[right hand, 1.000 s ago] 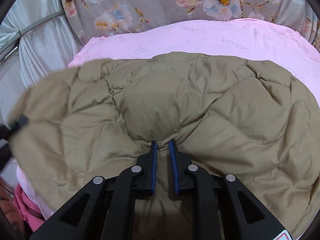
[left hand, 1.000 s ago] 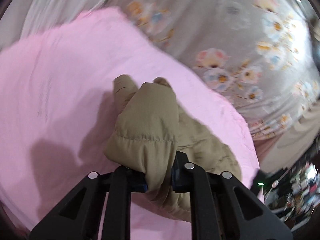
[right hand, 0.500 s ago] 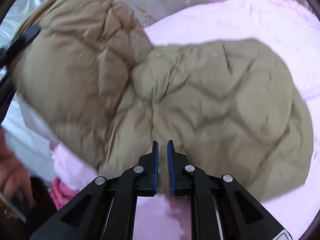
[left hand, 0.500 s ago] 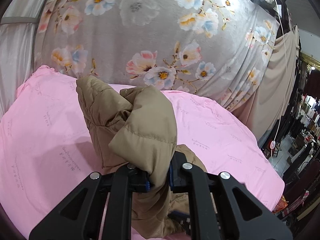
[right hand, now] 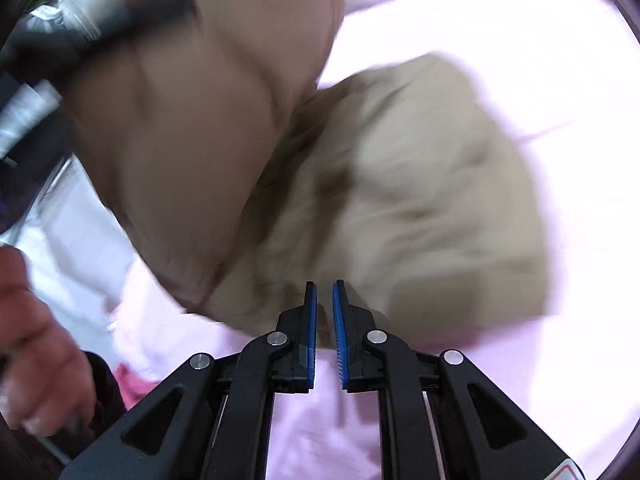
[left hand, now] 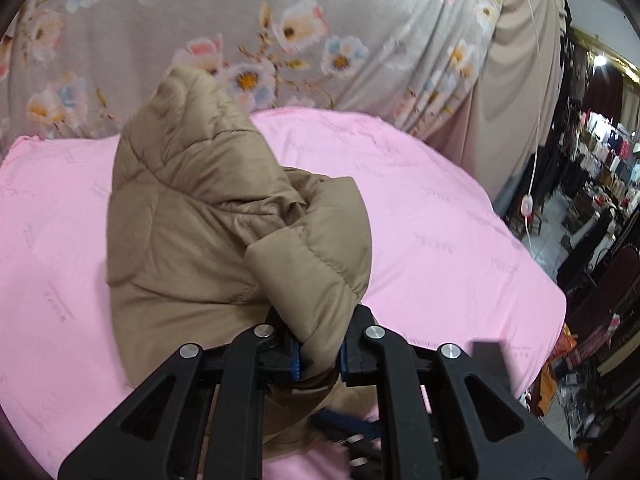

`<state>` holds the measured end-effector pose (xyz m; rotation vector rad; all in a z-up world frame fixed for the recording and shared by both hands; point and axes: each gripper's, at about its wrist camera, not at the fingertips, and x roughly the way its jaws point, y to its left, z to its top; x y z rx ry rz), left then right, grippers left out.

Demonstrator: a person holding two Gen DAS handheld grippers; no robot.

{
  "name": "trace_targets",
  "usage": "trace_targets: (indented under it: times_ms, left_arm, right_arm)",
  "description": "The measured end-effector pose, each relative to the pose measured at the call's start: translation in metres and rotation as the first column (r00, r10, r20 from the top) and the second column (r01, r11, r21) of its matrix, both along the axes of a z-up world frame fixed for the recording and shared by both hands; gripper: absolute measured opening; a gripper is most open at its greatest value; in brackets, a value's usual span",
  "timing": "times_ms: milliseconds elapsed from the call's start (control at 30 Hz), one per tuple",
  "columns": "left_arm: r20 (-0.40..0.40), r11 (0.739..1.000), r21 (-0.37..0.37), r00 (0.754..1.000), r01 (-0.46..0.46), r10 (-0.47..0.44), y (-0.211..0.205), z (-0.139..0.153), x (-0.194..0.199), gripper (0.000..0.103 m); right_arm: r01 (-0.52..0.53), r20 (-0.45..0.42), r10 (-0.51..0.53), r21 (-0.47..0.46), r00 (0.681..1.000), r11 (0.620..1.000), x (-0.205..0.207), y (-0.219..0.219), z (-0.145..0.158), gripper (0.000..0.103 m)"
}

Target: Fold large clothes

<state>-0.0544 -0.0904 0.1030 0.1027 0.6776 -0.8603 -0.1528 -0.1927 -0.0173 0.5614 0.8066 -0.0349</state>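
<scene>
Pink sheet overexposed, tan jacket motion-blurred

Tan jacket on pink — flowers behind

The quilted jacket is plain tan; the sheet under it is pale pink with faint print; the hanging cloth is grey with pink, blue and white flowers — both grippers black with blue pads

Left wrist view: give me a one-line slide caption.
Left claw shut on a bunched fold of the tan puffer jacket, lifted over the pink sheet.
</scene>
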Motion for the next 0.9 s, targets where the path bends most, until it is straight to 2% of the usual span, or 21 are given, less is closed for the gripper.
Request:
trace_targets:
  times_ms: [100, 233, 567, 700, 800, 833, 867, 900]
  left_arm:
    - [-0.043, 0.998, 0.053, 0.999, 0.022, -0.02, -0.023, -0.028, -0.002, 0.012]
    - [-0.06, 0.993, 0.114, 0.998, 0.025, -0.018, -0.039, -0.058, -0.007, 0.012]
    - [-0.056, 0.979, 0.198, 0.998, 0.04, -0.03, -0.056, -0.103, -0.017, 0.013]
    - [-0.011, 0.979, 0.202, 0.999, 0.035, -0.033, -0.053, -0.104, -0.026, 0.016]
    - [-0.017, 0.982, 0.18, 0.998, 0.058, -0.056, -0.043, -0.083, -0.035, 0.021]
    - [-0.019, 0.984, 0.166, 0.998, 0.067, -0.065, -0.037, -0.076, -0.038, 0.023]
    - [-0.026, 0.987, 0.144, 0.997, 0.076, -0.073, -0.03, -0.066, -0.04, 0.03]
    - [-0.043, 0.99, 0.11, 0.996, 0.086, -0.081, -0.02, -0.056, -0.041, 0.041]
  right_arm:
    - [0.092, -0.016, -0.093, -0.061, 0.996, 0.994, -0.025, -0.023, 0.002, 0.014]
    - [0.157, -0.032, -0.158, -0.043, 0.987, 0.987, -0.045, -0.045, -0.007, 0.014]
    - [0.203, -0.019, -0.204, -0.033, 0.979, 0.979, -0.045, -0.076, -0.014, 0.014]
    - [0.218, 0.029, -0.216, -0.053, 0.976, 0.975, -0.034, -0.07, 0.01, 0.015]
    - [0.221, 0.094, -0.214, -0.074, 0.972, 0.972, -0.026, -0.076, 0.041, 0.016]
    - [0.221, 0.122, -0.21, -0.08, 0.97, 0.972, -0.022, -0.076, 0.053, 0.024]
    - [0.223, 0.155, -0.208, -0.085, 0.966, 0.971, -0.02, -0.077, 0.065, 0.035]
    - [0.227, 0.182, -0.208, -0.089, 0.961, 0.97, -0.017, -0.078, 0.075, 0.04]
